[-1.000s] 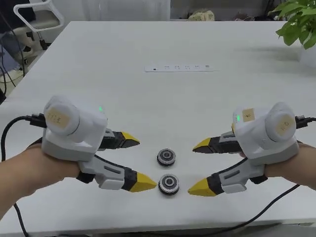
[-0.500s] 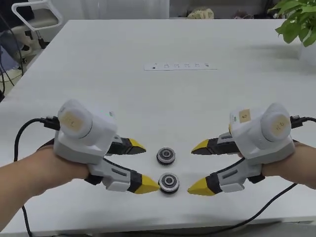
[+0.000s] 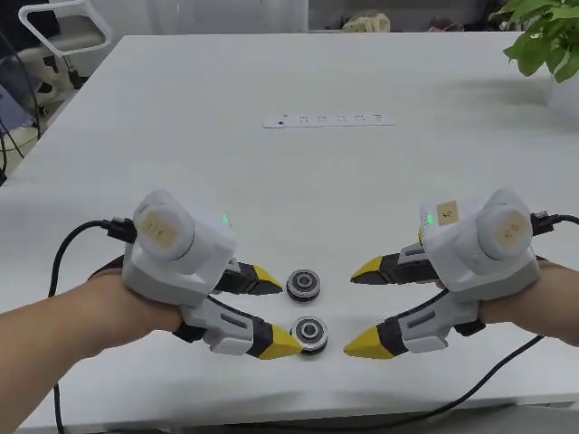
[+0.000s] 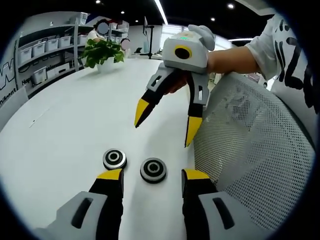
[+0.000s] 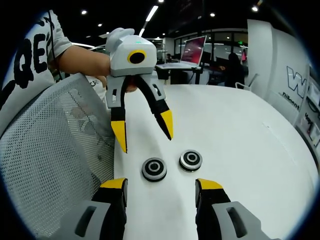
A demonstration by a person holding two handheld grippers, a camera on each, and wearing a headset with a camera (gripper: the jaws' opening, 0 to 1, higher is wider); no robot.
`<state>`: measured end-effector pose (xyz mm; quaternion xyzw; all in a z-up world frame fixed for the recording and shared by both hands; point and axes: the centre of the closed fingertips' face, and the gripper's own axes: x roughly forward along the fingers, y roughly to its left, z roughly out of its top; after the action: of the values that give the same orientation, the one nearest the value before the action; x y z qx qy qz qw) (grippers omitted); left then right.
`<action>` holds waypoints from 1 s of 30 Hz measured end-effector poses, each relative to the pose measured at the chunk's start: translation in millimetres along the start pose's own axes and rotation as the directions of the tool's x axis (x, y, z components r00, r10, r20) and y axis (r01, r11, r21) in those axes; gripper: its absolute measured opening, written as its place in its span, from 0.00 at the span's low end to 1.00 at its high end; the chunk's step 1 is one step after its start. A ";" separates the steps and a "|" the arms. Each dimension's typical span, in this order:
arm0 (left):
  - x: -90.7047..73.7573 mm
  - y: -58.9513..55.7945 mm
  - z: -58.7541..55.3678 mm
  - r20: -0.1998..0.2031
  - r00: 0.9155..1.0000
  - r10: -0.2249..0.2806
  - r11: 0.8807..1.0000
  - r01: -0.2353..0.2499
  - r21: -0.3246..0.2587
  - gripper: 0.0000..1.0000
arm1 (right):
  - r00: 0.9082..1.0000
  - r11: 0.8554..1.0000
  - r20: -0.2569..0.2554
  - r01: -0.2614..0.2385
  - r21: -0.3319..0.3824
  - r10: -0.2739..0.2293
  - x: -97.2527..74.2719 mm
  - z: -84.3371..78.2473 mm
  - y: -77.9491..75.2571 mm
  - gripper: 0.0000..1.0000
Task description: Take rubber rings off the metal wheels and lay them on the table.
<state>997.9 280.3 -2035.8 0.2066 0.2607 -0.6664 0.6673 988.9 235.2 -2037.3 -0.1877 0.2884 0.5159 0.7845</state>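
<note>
Two small metal wheels with black rubber rings lie flat on the white table [image 3: 271,181]: a far wheel [image 3: 304,284] and a near wheel [image 3: 310,333]. My left gripper [image 3: 279,313] is open, its yellow tips just left of the wheels, the lower tip almost at the near wheel. My right gripper [image 3: 359,307] is open a little to the right of them. In the left gripper view the near wheel [image 4: 153,170] lies between my open jaws and the far wheel [image 4: 114,159] just above one tip. In the right gripper view both wheels [image 5: 154,169] [image 5: 190,160] lie ahead of my open jaws.
A white power strip [image 3: 330,121] lies across the middle of the table. A potted plant [image 3: 543,41] stands at the far right corner. The front table edge runs just below the grippers. A mesh chair back [image 4: 250,150] sits close behind that edge.
My left gripper has moved right, up to the two wheels, its lower tip now beside the near wheel. The right gripper has hardly moved. The wheels lie as before.
</note>
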 end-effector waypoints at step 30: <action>21.7 -6.6 -10.4 -0.074 0.996 -0.046 0.998 0.050 0.042 0.26 | 1.000 1.000 -0.007 -0.011 0.021 0.011 1.2 -6.1 1.6 0.53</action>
<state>990.1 269.6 -2056.9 0.2390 0.2753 -0.6797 0.6365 986.2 233.1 -2042.7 -0.1796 0.2977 0.5164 0.7826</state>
